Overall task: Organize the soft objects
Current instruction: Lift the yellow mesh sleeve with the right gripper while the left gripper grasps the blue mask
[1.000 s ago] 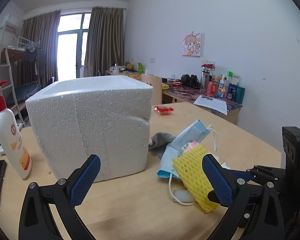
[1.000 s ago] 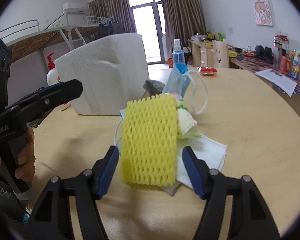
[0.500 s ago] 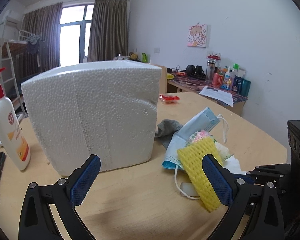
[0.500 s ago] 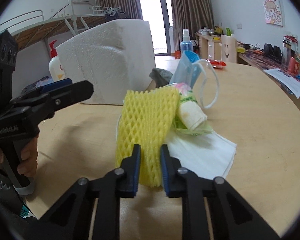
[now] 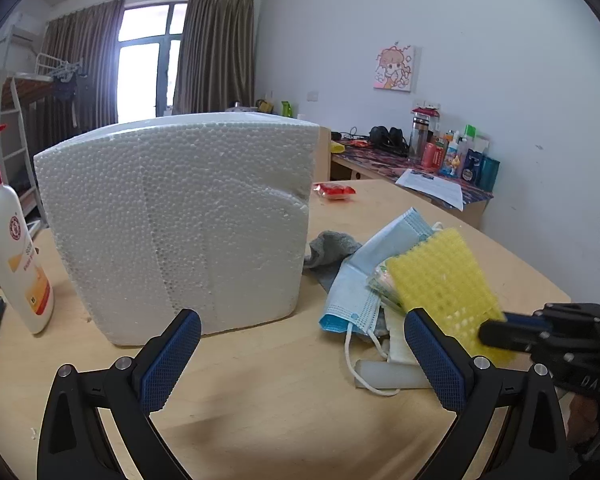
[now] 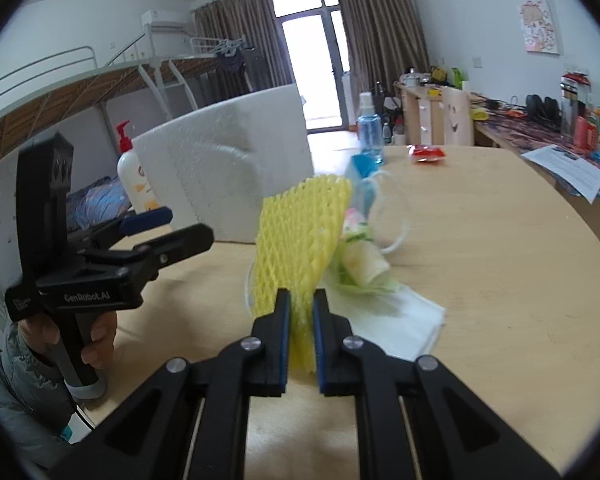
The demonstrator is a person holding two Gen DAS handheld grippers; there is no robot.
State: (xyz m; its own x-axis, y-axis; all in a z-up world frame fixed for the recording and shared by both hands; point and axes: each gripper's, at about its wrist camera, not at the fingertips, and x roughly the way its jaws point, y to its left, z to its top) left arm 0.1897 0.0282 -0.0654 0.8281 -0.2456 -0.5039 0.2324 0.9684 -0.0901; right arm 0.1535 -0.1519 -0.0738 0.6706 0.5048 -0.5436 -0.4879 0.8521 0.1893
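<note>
1. left wrist view: the left gripper [image 5: 300, 354] stands wide open over the table [image 5: 284, 412] with nothing between its blue pads.
2. a foam box [image 5: 176, 224] stands just ahead of it, and a lotion bottle [image 5: 10, 240] stands left of the box.
3. right of the box lies a pile: a grey cloth [image 5: 332, 246], a blue mask [image 5: 364, 276] and a white cloth [image 5: 396, 350].
4. the yellow net [image 5: 440, 284] is tilted up above the pile, its lower end clamped by the right gripper [image 5: 500, 330] at the frame's right.
5. right wrist view: the right gripper [image 6: 300, 316] has just closed and pinches the net [image 6: 304, 236] by its near edge; the net stands upright.
6. behind the net sit the mask [image 6: 360, 176], a small pastel roll [image 6: 360, 252] and the white cloth [image 6: 400, 320].
7. the left gripper [image 6: 168, 226] shows at left, held in a hand [image 6: 96, 344], jaws apart, in front of the box [image 6: 228, 176].
</note>
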